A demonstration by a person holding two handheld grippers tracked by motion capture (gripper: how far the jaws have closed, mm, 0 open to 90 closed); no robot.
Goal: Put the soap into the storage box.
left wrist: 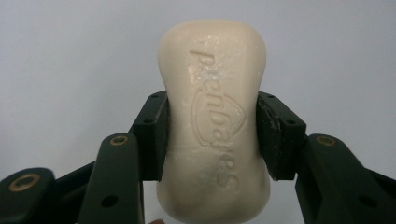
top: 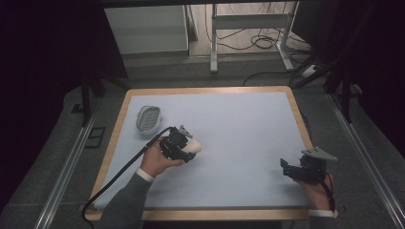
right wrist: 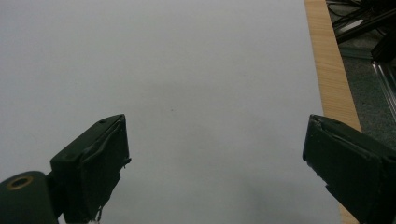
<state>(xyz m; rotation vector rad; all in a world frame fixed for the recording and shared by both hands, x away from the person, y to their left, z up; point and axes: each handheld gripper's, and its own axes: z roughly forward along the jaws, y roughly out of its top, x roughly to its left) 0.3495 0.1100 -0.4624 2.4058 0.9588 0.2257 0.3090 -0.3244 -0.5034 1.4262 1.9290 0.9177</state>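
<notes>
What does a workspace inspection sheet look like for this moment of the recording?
Surface: pale blue mat on a wood-edged table.
Job's things: cream soap bar clamped at its waist; grey soap dish at the mat's far left, apart from it.
Clutter: nothing seen.
Grippers: left gripper shut on the soap bar; right gripper open, nothing between its jaws.
Cables: black cable trails from the left gripper off the near edge.
Surroundings: metal frame legs and floor wiring beyond the table.

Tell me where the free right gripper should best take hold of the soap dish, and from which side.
Probably the soap dish by its raised rim, across the short width, coming down from above. It lies flat and shallow, an oval with upturned edges, so the long way looks too wide. The right gripper is open; the left gripper is clamped on the soap bar.
</notes>
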